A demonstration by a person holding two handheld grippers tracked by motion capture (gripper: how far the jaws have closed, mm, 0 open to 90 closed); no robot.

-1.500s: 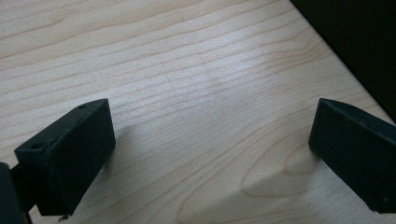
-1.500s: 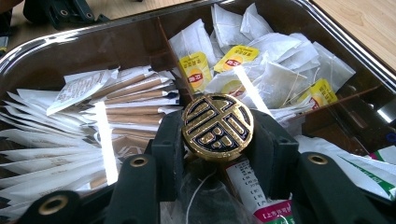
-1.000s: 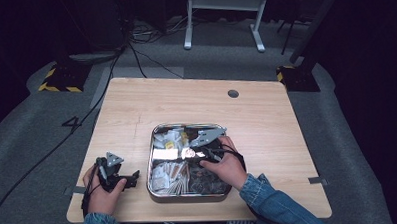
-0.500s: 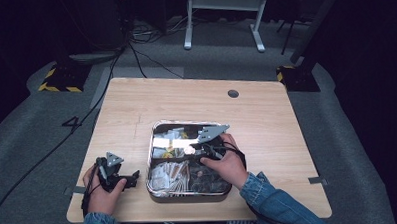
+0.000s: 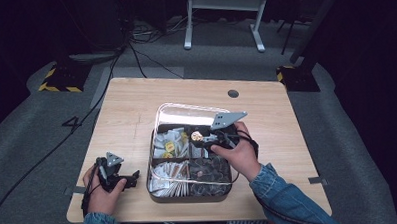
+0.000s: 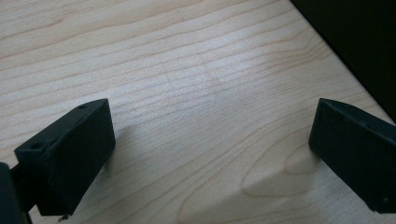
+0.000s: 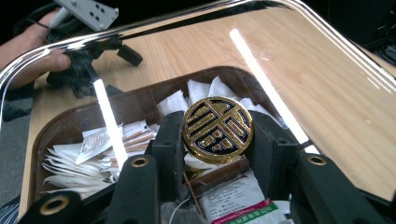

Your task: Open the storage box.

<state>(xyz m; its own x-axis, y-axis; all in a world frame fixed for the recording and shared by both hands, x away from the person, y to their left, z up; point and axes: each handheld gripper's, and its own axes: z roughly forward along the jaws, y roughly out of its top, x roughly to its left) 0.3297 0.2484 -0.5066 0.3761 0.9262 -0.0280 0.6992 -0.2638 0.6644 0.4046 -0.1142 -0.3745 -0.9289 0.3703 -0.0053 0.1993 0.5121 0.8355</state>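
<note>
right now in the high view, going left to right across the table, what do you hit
left gripper → divided tray → gold round disc in the right gripper → right hand

Gold stylised sign on the round medallion (image 7: 218, 129).

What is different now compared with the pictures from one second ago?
The right tongs, gripping a round gold lid, rose out of the tray and lifted it clear of the packets. The left tongs, open, stayed on the table beside the tray.
</note>
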